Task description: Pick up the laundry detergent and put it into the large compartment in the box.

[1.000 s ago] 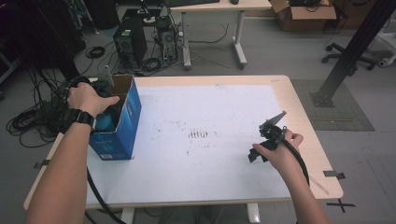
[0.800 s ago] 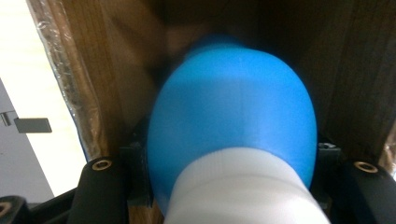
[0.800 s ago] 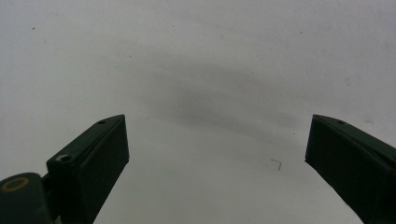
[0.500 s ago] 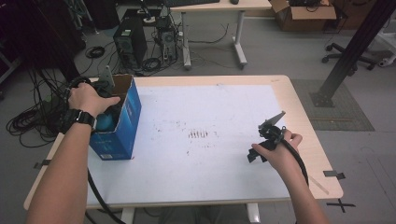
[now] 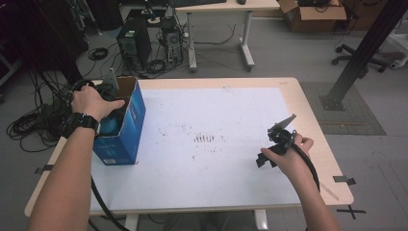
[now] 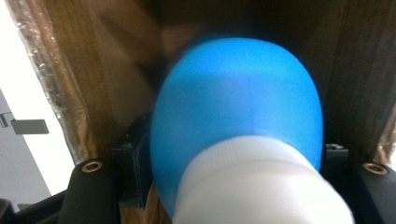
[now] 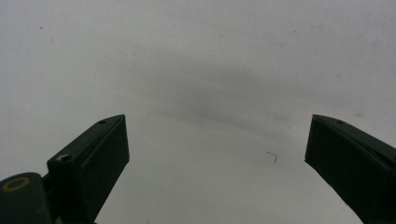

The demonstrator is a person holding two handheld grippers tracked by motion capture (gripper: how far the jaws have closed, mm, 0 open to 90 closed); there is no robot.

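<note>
An open blue cardboard box (image 5: 129, 126) stands at the left of the white table (image 5: 226, 103). My left gripper (image 6: 236, 156) reaches down into it, with the hand (image 5: 91, 102) over the opening. A blue rounded object with a white end (image 6: 236, 102) lies between its jaws, blurred, against the brown inner walls. The jaws have just been opening and stand close on either side of the object. The same blue object (image 5: 109, 125) shows inside the box in the high view. My right gripper (image 5: 262, 161) rests low over the table's right part, open, with nothing between its fingers (image 7: 100, 154).
Faint dark marks (image 5: 206, 138) dot the table's middle. Computer towers and cables (image 5: 144, 43) stand on the floor behind the table. A black post (image 5: 358, 53) rises at the back right. Cables (image 5: 33, 125) lie on the floor to the left.
</note>
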